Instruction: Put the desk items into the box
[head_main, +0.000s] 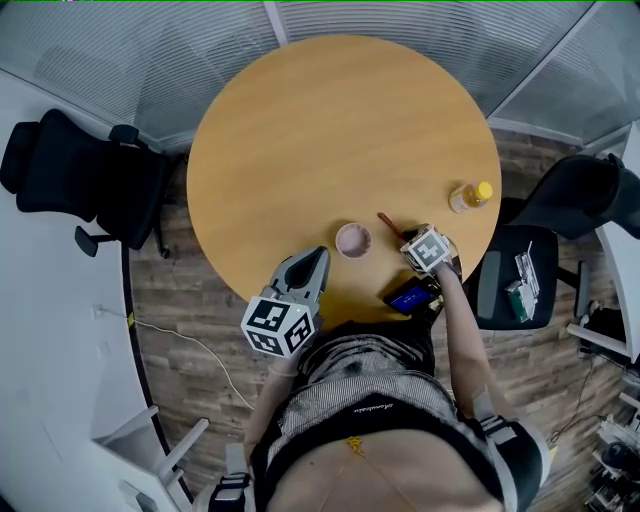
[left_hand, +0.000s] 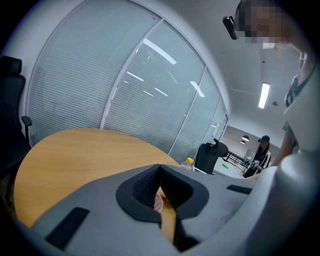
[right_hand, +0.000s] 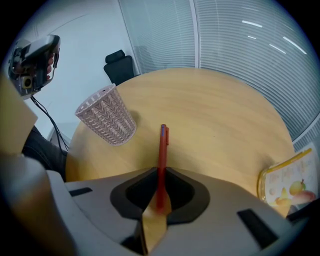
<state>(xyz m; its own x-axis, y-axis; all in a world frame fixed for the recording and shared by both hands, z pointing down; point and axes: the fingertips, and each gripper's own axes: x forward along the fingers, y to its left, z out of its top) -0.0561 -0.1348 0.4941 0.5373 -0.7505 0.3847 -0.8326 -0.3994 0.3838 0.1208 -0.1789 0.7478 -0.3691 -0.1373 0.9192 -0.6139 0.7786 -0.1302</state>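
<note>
Two grippers work at the near edge of the round, pale wooden table (head_main: 330, 120), which carries all the loose items. Ahead and to the left of the right gripper's (right_hand: 161, 175) jaws stands the pink woven-pattern plastic basket (right_hand: 106, 121), upright and open-topped. It is probably the box meant to receive things, and it stands near enough that a short carry should do. Well apart to the right of those jaws sits the clear bottle with a yellow cap (head_main: 470, 197), with neither gripper on it. The slim red pen (right_hand: 162, 150) runs straight out from between the right jaws, lined up with them, which suits a grip at its near end.

The right jaws are almost closed, their dark pads pressing the pen from both sides. Whether it is clear of the tabletop I cannot tell.

The left gripper (left_hand: 160, 172) has its jaws drawn together with nothing between them. The basket lies just beyond their tips, and this gripper seems to be waiting its turn.
</note>
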